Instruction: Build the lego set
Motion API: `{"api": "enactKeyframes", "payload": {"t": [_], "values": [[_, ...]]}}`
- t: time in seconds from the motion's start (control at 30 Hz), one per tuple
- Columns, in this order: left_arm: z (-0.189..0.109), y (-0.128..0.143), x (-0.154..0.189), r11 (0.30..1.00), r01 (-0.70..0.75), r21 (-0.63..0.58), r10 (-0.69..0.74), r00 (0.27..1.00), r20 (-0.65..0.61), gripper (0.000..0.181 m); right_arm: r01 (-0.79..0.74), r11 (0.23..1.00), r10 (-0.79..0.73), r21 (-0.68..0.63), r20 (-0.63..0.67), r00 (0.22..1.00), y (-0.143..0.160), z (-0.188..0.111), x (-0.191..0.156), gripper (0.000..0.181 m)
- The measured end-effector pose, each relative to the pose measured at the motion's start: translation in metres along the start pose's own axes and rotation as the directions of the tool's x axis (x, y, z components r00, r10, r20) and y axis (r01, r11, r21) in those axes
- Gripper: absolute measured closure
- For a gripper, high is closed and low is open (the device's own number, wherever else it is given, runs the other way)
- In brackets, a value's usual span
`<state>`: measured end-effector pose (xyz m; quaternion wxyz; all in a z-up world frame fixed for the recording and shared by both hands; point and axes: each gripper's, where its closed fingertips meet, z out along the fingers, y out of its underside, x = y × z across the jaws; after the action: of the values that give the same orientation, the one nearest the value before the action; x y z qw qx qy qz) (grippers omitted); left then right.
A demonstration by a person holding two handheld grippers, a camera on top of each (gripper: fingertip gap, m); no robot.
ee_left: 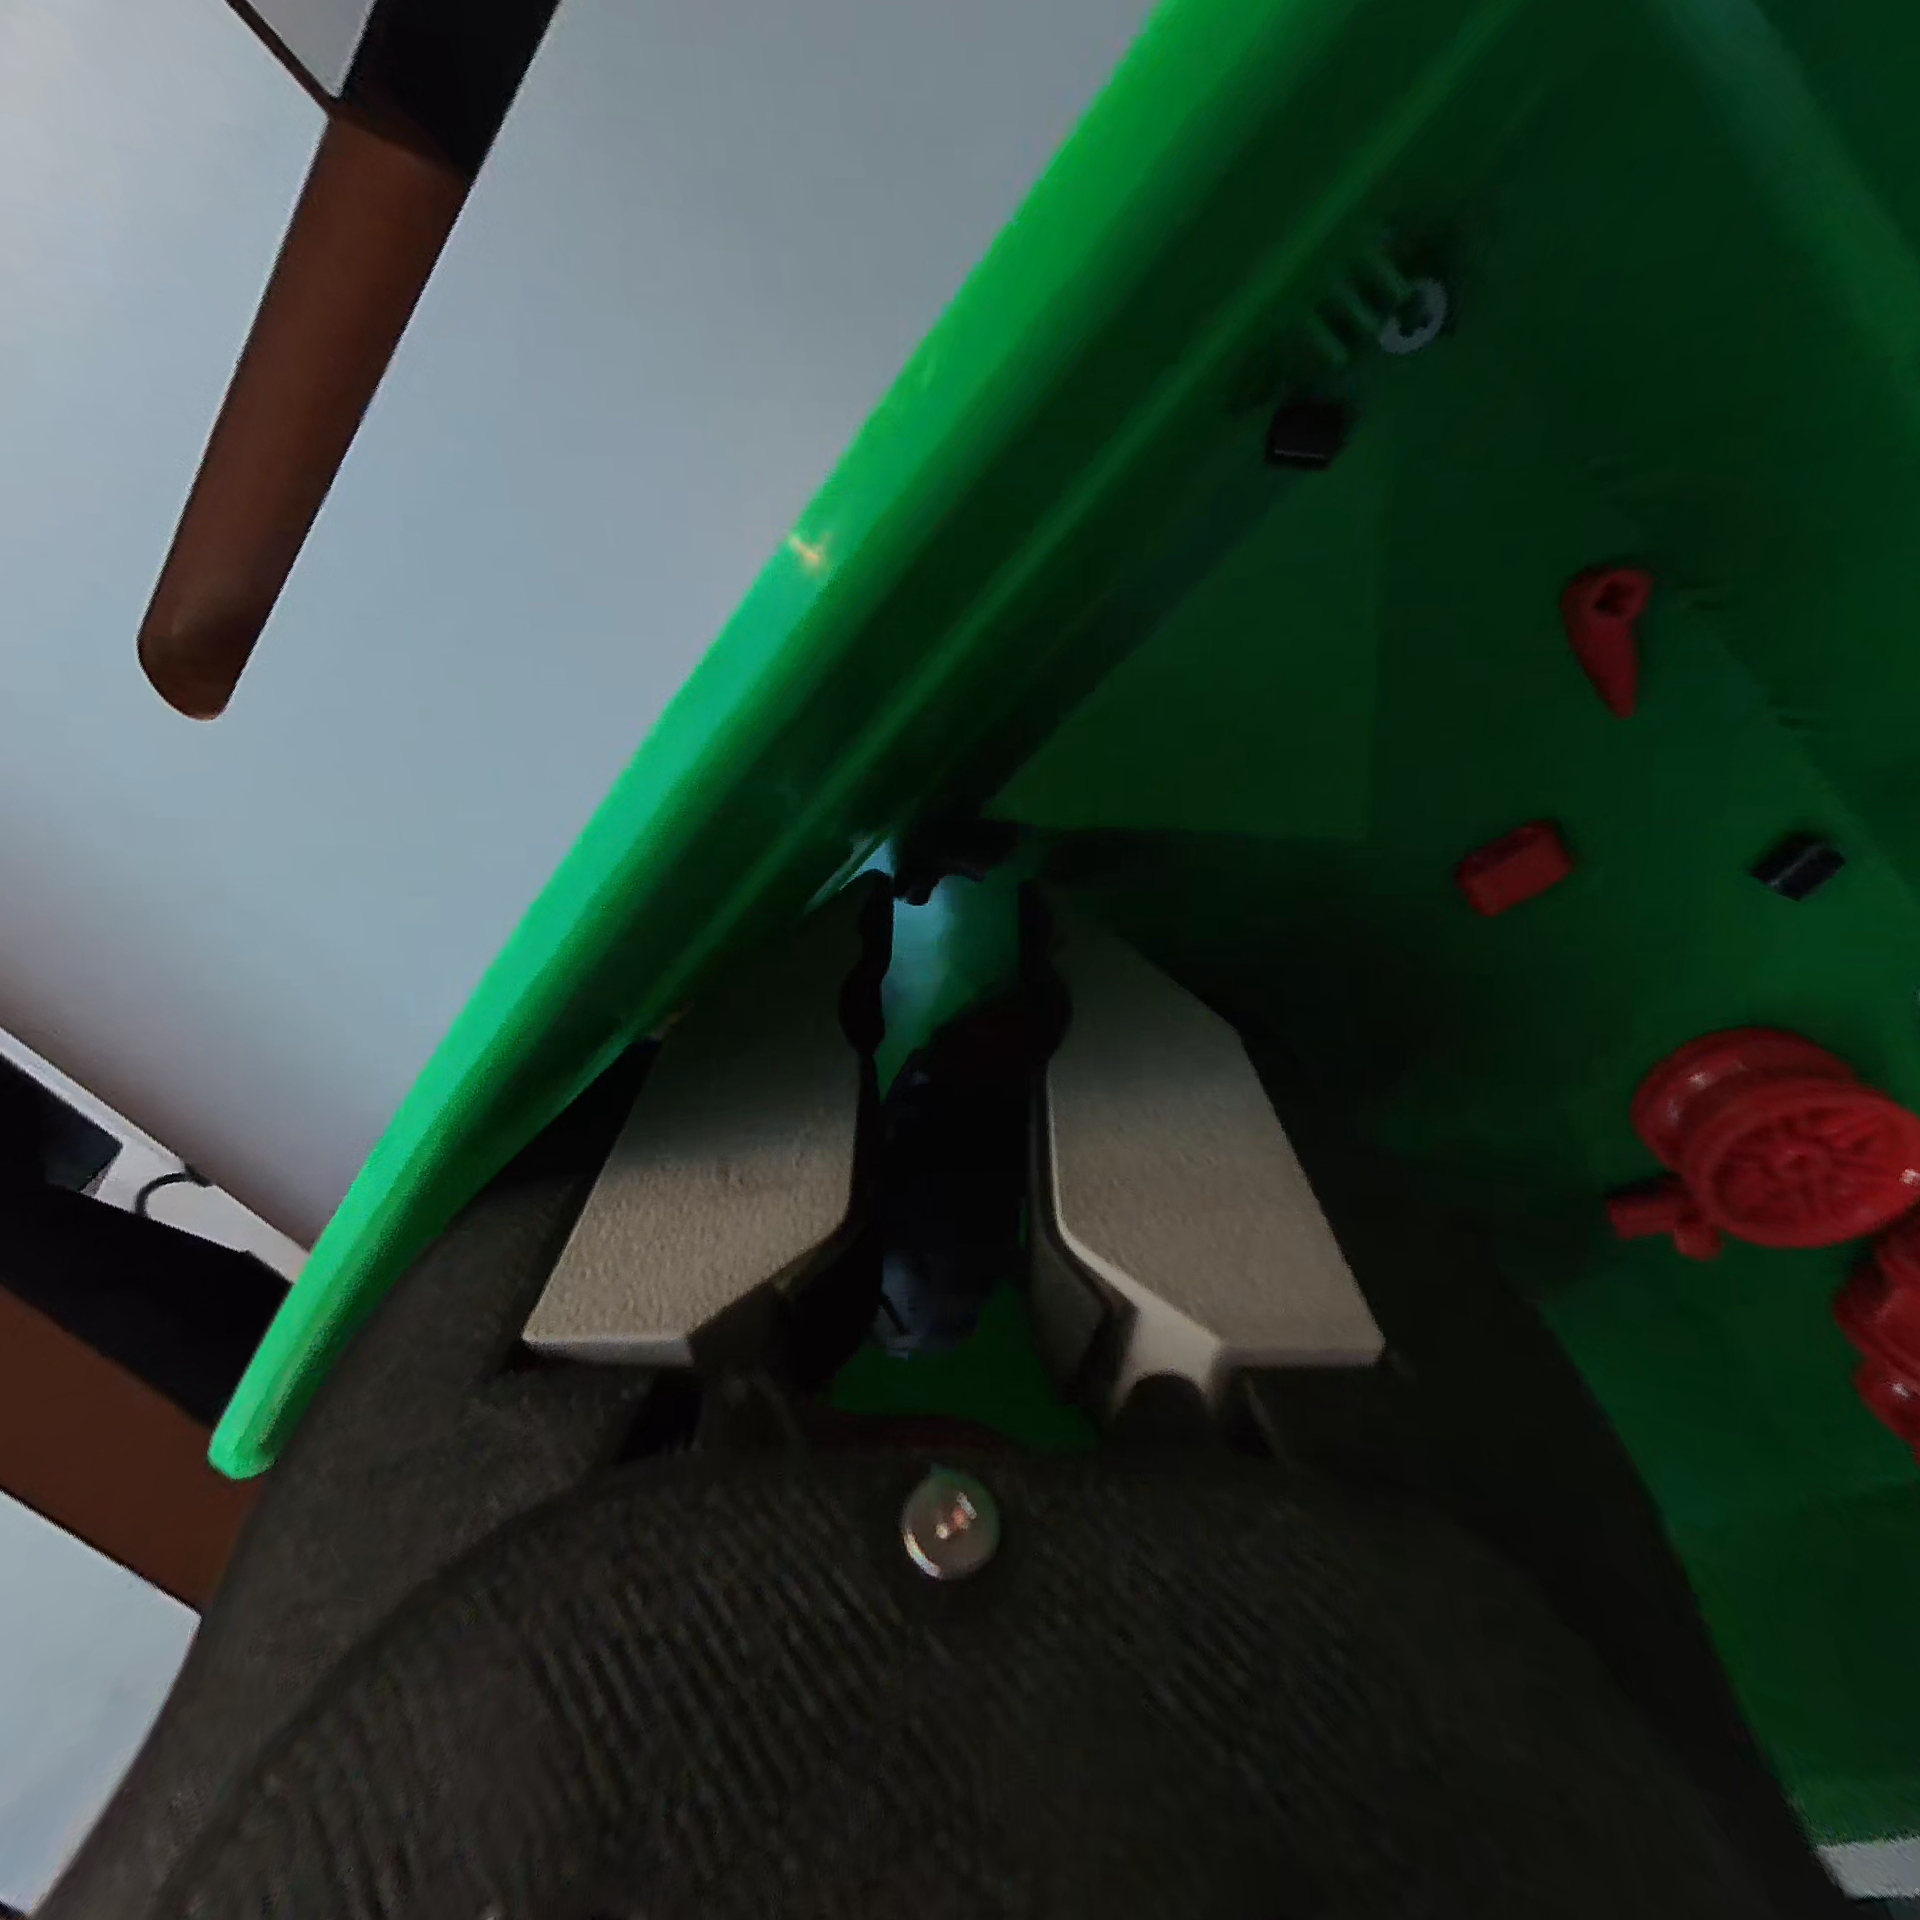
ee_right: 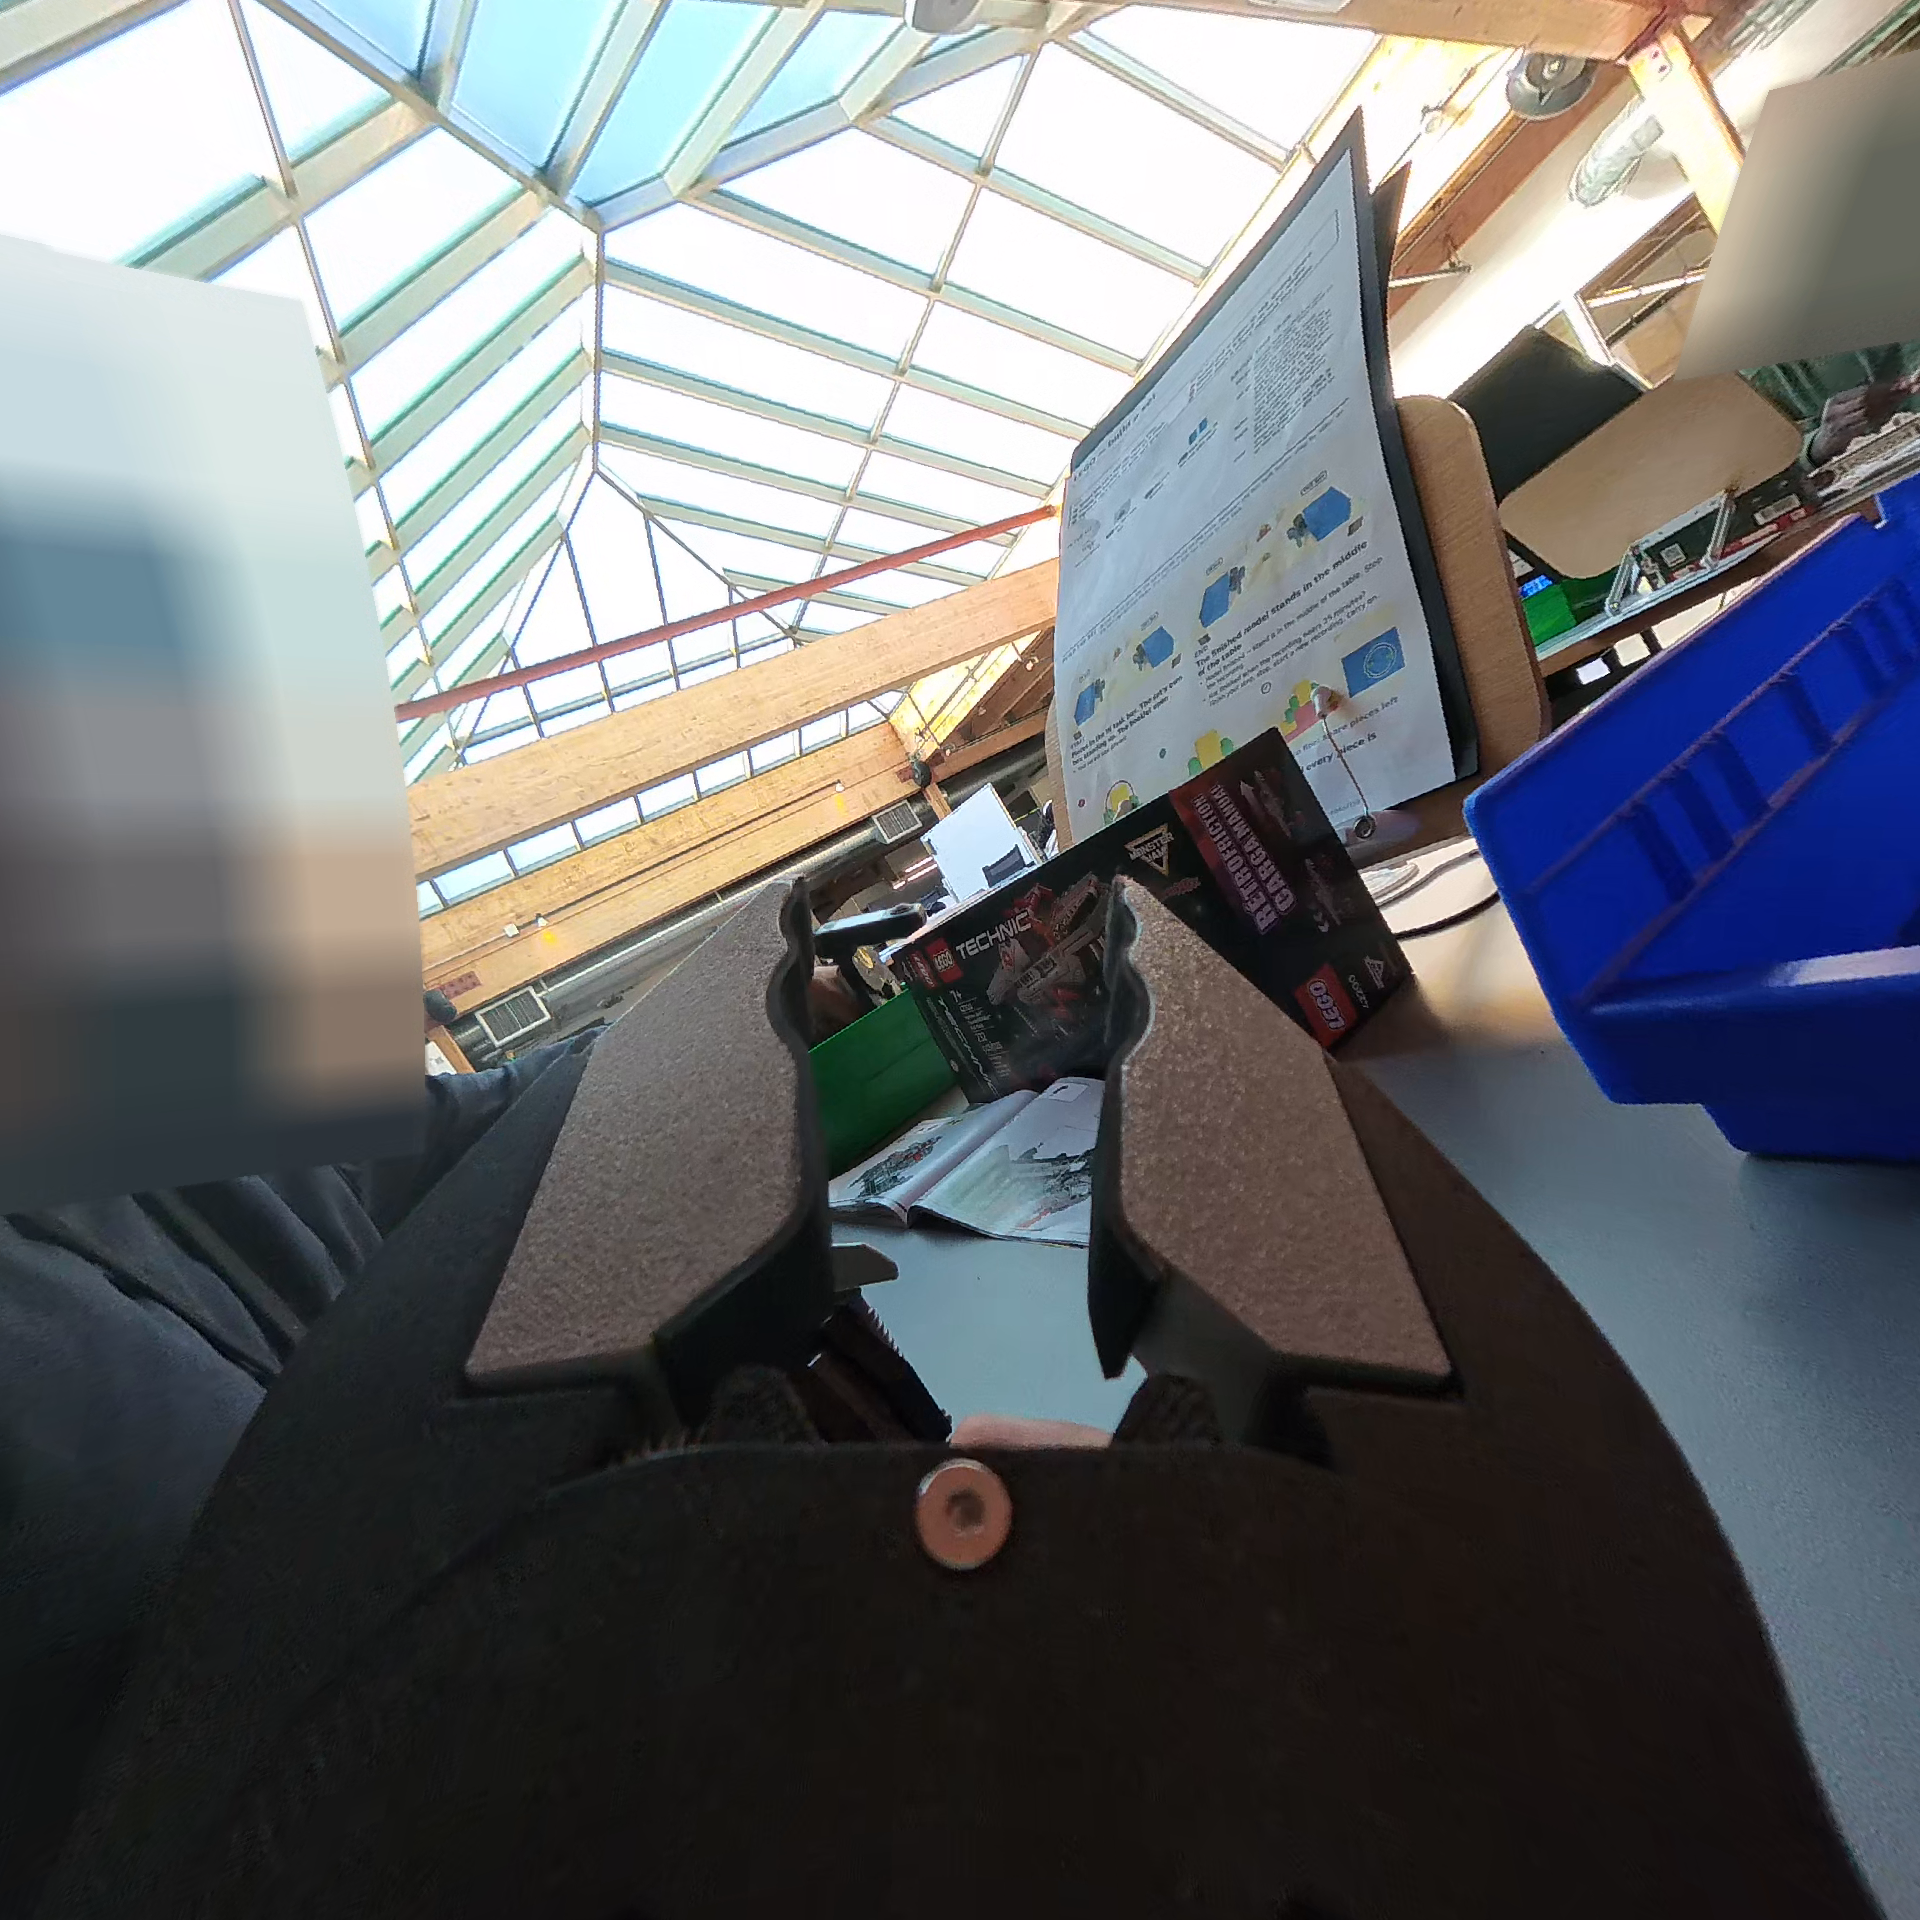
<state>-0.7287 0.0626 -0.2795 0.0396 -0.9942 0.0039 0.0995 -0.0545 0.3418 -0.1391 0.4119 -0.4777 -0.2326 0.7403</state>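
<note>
Lego parts sit loose in the green plastic bin [ee_left: 1351, 675]: red spoked wheels [ee_left: 1777, 1143], small red brick [ee_left: 1512, 868], black bits. Left claw [ee_left: 956, 914] is inside at the bin wall, nearly clenched on a small dark piece [ee_left: 951, 1132], likely a pick; the wall crowds it. Right claw [ee_right: 956, 935] is released, idle over the grey bench [ee_right: 1610, 1299]. Ahead: set box [ee_right: 1195, 935], open booklet [ee_right: 987, 1164], blue bin [ee_right: 1745, 883].
</note>
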Motion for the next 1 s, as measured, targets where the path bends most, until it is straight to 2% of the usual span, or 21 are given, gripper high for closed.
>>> {"api": "enactKeyframes", "payload": {"t": [0.17,0.37,0.57,0.73,1.0], "values": [[0.002,-0.006,0.001,0.999,0.023,0.039,-0.023,1.000,-0.016,0.175,-0.002,1.000,0.002,0.004,0.006,1.000,-0.001,0.000,-0.001,0.128],[0.002,-0.005,0.002,0.999,-0.022,0.024,0.021,0.999,0.024,0.176,-0.007,1.000,0.007,0.004,0.012,1.000,-0.001,0.000,-0.002,0.127],[-0.001,-0.002,0.009,0.999,-0.033,0.009,0.033,0.999,0.013,0.175,-0.010,1.000,0.010,0.004,0.021,1.000,0.000,0.000,-0.004,0.128],[-0.019,-0.005,0.024,0.993,-0.013,0.113,0.023,0.996,-0.088,0.175,-0.013,1.000,0.013,0.003,0.022,1.000,0.000,0.000,-0.004,0.128],[-0.048,0.002,0.041,0.952,-0.061,0.299,0.133,0.965,-0.226,0.175,-0.016,1.000,0.016,-0.005,0.036,0.999,0.002,0.002,-0.007,0.127]]}}
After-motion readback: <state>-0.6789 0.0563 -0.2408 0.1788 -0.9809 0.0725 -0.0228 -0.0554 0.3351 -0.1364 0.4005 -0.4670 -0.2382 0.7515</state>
